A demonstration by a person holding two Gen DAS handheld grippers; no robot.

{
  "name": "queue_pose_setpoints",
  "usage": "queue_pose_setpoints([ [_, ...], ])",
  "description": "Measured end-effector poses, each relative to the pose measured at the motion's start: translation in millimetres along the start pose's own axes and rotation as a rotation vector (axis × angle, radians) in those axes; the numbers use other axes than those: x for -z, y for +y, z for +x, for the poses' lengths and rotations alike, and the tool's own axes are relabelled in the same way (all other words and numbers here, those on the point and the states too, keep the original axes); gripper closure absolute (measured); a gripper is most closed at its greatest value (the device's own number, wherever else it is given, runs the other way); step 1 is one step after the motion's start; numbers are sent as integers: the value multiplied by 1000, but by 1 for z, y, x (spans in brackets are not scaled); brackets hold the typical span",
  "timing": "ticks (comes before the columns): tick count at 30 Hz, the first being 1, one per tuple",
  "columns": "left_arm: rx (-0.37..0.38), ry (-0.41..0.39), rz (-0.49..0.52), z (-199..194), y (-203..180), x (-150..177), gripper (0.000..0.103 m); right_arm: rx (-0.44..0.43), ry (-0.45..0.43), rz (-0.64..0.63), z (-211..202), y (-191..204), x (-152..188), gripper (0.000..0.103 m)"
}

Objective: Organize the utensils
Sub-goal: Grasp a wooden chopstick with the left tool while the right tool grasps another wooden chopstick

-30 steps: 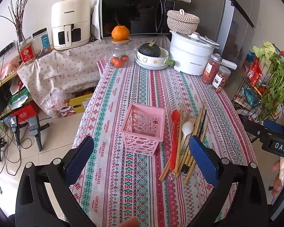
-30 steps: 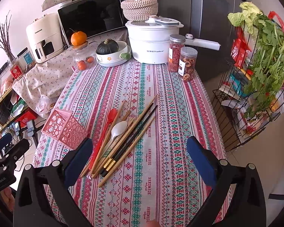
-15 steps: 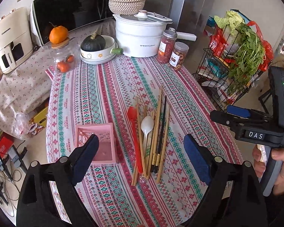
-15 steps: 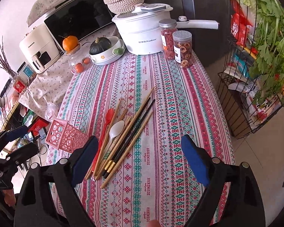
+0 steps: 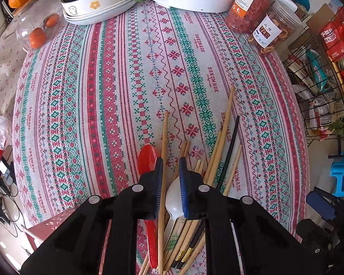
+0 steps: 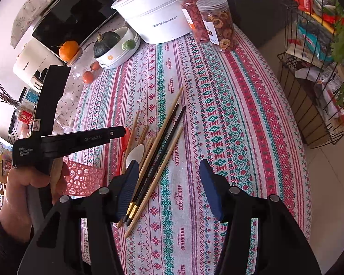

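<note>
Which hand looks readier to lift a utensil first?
Left, probably. The left tool is closing around a wooden chopstick in the pile, while the right tool has only tablecloth in its closing gap.

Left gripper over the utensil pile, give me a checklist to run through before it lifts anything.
Wooden chopstick inside the left gripper, whose jaws are closing: ok.
Grip already firm: cannot tell.
White spoon clear of that grip: not ok, it lies directly beneath.
Red spoon outside the jaws: ok.
Pink basket in view: ok.
Right gripper, closing with black chopsticks between its jaws, apart from the left gripper: ok.
</note>
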State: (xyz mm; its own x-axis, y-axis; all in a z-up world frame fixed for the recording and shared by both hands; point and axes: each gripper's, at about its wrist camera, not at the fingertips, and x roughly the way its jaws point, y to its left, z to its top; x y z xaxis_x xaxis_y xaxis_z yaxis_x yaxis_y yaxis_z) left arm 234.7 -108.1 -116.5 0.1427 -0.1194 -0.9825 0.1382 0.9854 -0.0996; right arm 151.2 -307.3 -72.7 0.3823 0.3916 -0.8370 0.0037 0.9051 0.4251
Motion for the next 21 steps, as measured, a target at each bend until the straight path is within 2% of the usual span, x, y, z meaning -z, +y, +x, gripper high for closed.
queue_pose_setpoints([
  [2, -23, 9, -1, 11, -1, -6, 96, 24, -1, 13, 1, -8, -2, 48],
  [9, -101, 37, 9, 36, -3, -14, 97, 100, -4, 12, 5, -20, -3, 48],
  [13, -103, 36, -12, 36, 0, -12, 98, 97, -2, 24, 6, -25, -3, 47],
  [16, -78, -22, 13, 16, 4, 0, 99, 122, 6, 36, 9, -25, -3, 47],
  [21, 10, -186, 101, -59, 2, 45, 99, 95, 35, 33, 25, -18, -2, 47],
])
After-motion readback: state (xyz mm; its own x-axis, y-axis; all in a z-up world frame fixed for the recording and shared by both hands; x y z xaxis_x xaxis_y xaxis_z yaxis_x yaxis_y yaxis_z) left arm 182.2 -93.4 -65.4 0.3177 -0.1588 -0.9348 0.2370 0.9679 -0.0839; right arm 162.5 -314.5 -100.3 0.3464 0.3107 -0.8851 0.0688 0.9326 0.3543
